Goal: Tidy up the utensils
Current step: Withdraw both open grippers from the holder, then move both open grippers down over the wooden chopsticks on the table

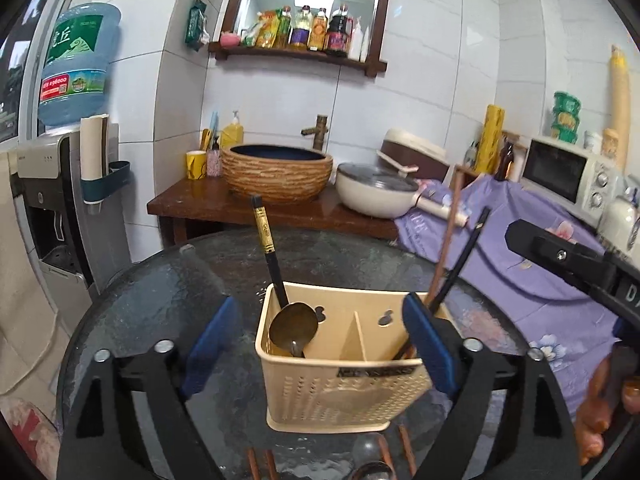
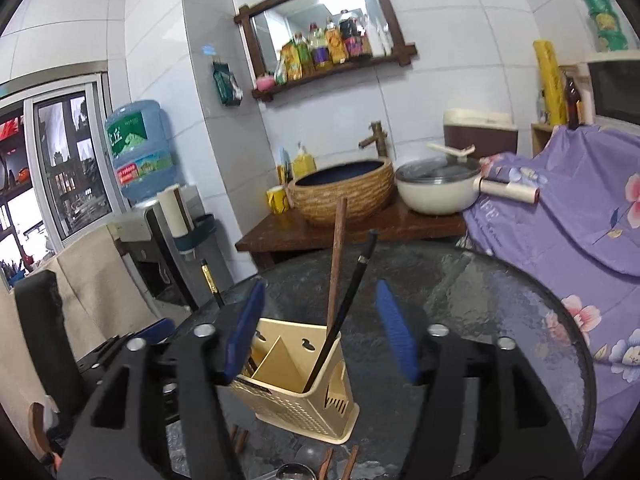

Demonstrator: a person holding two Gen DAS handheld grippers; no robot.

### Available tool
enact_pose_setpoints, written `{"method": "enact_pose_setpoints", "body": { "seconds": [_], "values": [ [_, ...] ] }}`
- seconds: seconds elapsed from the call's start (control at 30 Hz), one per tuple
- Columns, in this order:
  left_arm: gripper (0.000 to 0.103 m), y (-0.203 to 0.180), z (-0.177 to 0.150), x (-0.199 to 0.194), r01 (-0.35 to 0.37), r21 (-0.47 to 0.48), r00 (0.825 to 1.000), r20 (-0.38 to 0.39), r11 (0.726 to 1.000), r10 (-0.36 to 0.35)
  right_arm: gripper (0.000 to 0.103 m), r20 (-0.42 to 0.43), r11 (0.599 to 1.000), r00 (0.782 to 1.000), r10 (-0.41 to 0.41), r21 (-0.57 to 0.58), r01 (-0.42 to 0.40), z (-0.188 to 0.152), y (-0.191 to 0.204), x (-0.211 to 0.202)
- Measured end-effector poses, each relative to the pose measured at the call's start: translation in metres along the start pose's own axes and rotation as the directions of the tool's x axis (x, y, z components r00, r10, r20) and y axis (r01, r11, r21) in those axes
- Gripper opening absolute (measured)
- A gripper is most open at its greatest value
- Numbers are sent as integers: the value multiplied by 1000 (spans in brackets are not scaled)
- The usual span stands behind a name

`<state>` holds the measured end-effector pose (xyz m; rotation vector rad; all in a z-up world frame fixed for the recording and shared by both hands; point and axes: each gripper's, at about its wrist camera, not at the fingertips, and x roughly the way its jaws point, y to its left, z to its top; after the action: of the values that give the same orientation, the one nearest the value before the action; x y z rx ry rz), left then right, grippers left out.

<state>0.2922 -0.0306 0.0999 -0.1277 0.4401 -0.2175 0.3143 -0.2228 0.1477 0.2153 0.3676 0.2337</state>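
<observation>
A beige two-compartment utensil holder (image 1: 344, 384) (image 2: 296, 396) stands on the round dark glass table (image 1: 160, 300) (image 2: 500, 320). Its left compartment holds a metal spoon (image 1: 294, 330) with a black and gold handle. Its right compartment holds a black chopstick (image 2: 344, 312) (image 1: 460, 264) and a brown wooden chopstick (image 2: 335, 264) (image 1: 446, 236). My left gripper (image 1: 324, 344) is open and empty, its blue pads either side of the holder. My right gripper (image 2: 320, 332) is open and empty, above the holder. Brown chopsticks (image 1: 392, 456) (image 2: 336, 462) and a spoon (image 2: 294, 472) lie on the table near the front edge.
Behind the table a wooden counter (image 1: 208, 200) carries a woven basin (image 1: 276, 172), a white pot (image 1: 376, 192) and a yellow cup. A purple floral cloth (image 2: 560, 232) covers furniture at the right. A water dispenser (image 1: 60, 208) stands at the left.
</observation>
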Motion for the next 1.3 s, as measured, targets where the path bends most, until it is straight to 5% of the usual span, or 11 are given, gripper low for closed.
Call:
{"method": "enact_pose_setpoints", "body": {
  "seconds": [0.07,0.13,0.37,0.57,0.67,0.87,1.3],
  "values": [
    [94,1,-6,-16,4,-12,1000,30,1000,-4,84,19,999,999,-29,-40,30,-5,6,-10],
    [97,2,-15,-26,-5,-1,999,32,1000,5,94,39,995,998,-51,-89,54,-15,13,-20],
    [97,6,-63,-37,-89,110,992,-78,990,98,97,-112,997,994,-1,-75,-7,-63,5,-20],
    [92,18,-107,-36,-145,163,967,-186,976,174,97,-265,998,964,-9,-60,-7,-113,-1,-13],
    [79,24,-126,-32,-137,154,947,-269,978,175,86,-337,991,936,-98,-121,60,-138,2,-8],
    [57,35,-145,-23,-139,124,920,-350,983,174,59,-449,994,887,-106,-78,79,-171,-7,3],
    [37,41,-146,1,-114,85,897,-419,990,139,46,-521,992,845,-124,-79,97,-184,-4,20]
  ]
}}
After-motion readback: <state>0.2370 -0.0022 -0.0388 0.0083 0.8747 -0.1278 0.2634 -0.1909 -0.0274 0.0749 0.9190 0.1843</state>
